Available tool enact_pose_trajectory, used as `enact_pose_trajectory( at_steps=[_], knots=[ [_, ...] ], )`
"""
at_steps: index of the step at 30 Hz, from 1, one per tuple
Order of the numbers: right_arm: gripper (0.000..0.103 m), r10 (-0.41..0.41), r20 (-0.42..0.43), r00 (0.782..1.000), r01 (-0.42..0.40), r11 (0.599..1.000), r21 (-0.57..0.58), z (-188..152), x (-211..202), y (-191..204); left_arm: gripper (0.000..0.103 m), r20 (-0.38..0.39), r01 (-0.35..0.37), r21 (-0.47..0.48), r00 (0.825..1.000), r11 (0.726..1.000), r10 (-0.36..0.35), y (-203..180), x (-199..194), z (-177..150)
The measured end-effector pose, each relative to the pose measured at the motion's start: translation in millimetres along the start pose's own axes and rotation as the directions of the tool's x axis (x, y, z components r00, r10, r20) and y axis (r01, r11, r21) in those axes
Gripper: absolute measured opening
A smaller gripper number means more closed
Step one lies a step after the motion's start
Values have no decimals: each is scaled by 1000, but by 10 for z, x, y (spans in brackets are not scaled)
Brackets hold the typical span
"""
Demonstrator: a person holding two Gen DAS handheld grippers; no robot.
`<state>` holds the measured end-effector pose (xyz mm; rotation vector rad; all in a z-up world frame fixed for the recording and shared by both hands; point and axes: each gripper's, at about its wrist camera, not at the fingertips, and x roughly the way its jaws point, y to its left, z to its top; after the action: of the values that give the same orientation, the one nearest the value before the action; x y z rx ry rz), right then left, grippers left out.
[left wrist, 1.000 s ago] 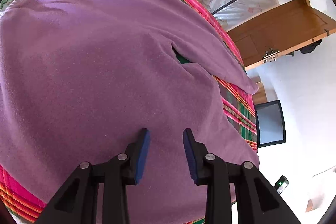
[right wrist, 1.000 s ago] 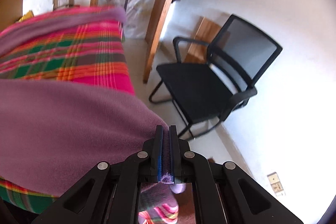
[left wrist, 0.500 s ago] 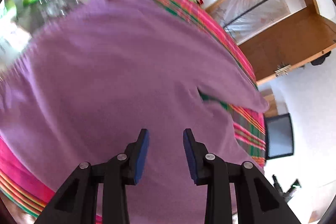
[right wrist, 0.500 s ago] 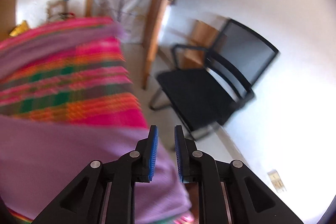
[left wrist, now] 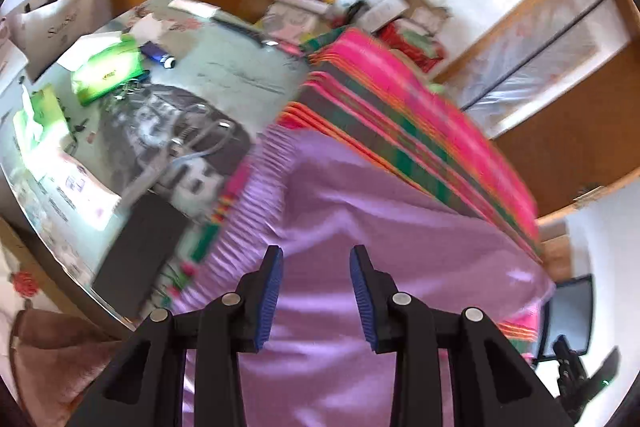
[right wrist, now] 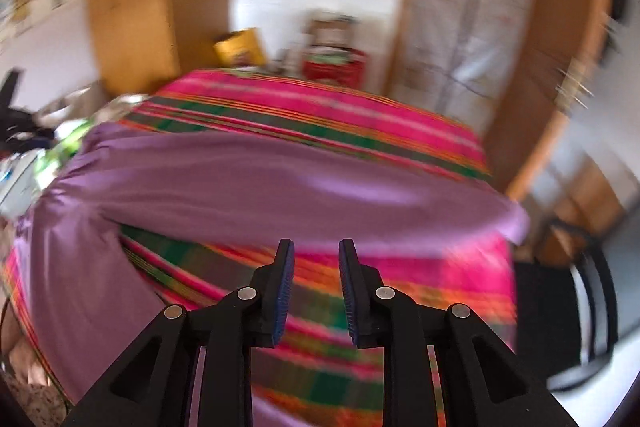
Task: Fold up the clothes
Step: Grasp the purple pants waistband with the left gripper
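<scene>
Now, going left to right: a cluttered tabletop [left wrist: 224, 75] with a green packet [left wrist: 108, 73] and loose cables sits at the far left of the left wrist view, just beside the striped pink-and-green cloth [left wrist: 404, 123] that covers the work surface. The purple garment [left wrist: 380, 227] lies spread on that cloth, its ribbed hem edge toward the clutter, and one long part, a sleeve or a leg by the look of it, runs out toward the right edge in the right wrist view, where its end [right wrist: 508, 223] hangs near the corner. The left hand-held gripper [left wrist: 316, 291] is above the purple fabric, jaws apart, nothing between the pads. The right hand-held gripper [right wrist: 314, 287] is over bare striped cloth just below that long part; its jaws have just been opening and nothing sits between them now, so it holds nothing. Both views are motion-blurred. A black chair [right wrist: 560, 307] stands off the right edge, clear of the work. Step in hand, as a judgement: between folds, both grippers empty and repositioning for a fresh grasp; the garment looks mostly unfolded, so the task is early. Next move likely calls for picking an edge or that outstretched end, pinching a single layer cleanly and carrying it across the body of the garment. Risk: grabbing the striped cloth along with the purple fabric, or dragging the garment off the right side.
</scene>
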<state>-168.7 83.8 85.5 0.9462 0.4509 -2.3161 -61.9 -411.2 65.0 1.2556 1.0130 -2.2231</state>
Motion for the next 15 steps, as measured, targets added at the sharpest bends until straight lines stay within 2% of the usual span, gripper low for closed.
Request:
enact_pose_trajectory(
  at_steps=[2,5,8,10,13,15],
  knots=[
    [23,44,-6,999,-44,999,-22,175,229,129,35,8,-14,-59,1000,998,14,141,168,176],
    [24,81,-27,996,-81,997,-9,399,605,259,35,-1,9,-170,1000,985,-9,358,386,316],
    [23,125,-42,991,-126,992,-23,580,923,362,35,-52,72,-226,995,971,-85,483,609,433],
    [24,149,-51,988,-151,988,-33,707,1118,404,35,-59,126,-239,988,963,-144,513,673,462],
    [24,188,-72,980,-190,982,-17,870,1425,424,35,-64,209,-249,971,946,-231,543,748,489],
    [26,196,-91,976,-198,980,-13,944,1606,450,35,-96,243,-262,956,934,-276,549,840,520]
  ],
)
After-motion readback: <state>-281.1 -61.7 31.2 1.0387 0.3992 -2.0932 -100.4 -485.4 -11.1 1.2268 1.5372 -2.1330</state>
